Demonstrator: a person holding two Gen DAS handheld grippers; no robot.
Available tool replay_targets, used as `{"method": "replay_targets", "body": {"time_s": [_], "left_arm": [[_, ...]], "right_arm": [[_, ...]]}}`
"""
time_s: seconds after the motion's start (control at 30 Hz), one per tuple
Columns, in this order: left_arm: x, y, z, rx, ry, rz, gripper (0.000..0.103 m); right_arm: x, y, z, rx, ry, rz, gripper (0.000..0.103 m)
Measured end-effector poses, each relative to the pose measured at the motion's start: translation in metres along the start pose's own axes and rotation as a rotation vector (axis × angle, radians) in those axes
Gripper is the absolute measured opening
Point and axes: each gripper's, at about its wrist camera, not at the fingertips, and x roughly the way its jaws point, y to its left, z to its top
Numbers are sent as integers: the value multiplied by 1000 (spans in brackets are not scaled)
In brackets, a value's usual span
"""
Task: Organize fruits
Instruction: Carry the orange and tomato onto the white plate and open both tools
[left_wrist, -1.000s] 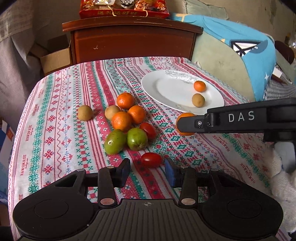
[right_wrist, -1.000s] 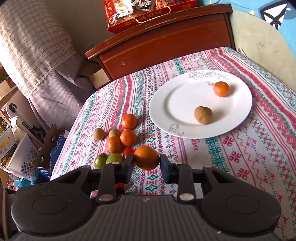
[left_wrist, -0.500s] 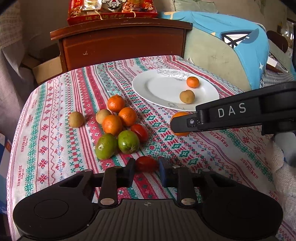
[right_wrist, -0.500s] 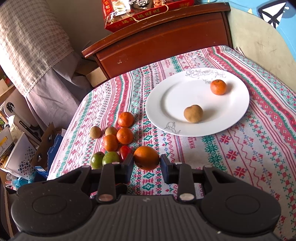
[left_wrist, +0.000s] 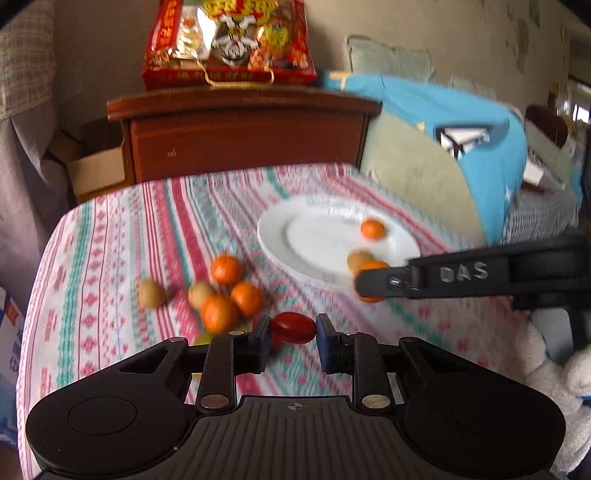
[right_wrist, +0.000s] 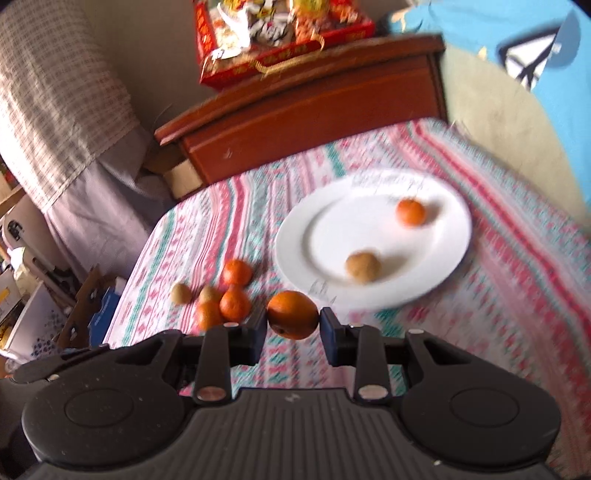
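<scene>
**Both tools loaded**

L tool (left_wrist: 293, 334) clamped on tomato (left_wrist: 293, 328), held above table (left_wrist: 110, 258). R tool (right_wrist: 293, 326) clamped on orange (right_wrist: 293, 314), near plate (right_wrist: 436, 266) edge. Plate holds 1 orange, 1 brown fruit. Other fruit in cluster on cloth, left of plate.

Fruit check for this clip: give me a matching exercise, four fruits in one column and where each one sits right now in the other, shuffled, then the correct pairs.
Things:
1. red tomato
2. large orange
3. brown fruit
4. small orange

Places:
A. on the white plate, far side
B. between the fingers of the right tool
C. on the white plate, near side
D. between the fingers of the left tool

Pairs: 1-D, 2-B, 3-C, 4-A
</scene>
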Motion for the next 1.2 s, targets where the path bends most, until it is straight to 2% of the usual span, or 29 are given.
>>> {"method": "replay_targets", "body": {"time_s": [0.1, 0.3, 0.47, 0.87, 1.0, 1.07, 1.2], "left_arm": [[9, 3, 14, -35, -14, -17, 23], [33, -1, 37, -15, -33, -25, 23], [58, -7, 42, 2, -11, -33, 23], [101, -17, 41, 4, 57, -46, 25], [98, -17, 47, -3, 37, -54, 28], [93, -14, 54, -22, 20, -52, 35], [74, -7, 72, -43, -24, -45, 36]], "right_arm": [[-5, -6, 13, -8, -18, -27, 31], [2, -20, 35, -65, 3, -81, 31], [15, -41, 37, 25, 13, -109, 31], [34, -52, 35, 85, 29, -150, 34], [31, -52, 38, 108, 11, -145, 34], [29, -51, 41, 106, -5, -143, 35], [22, -45, 45, 91, -33, -129, 35]]}}
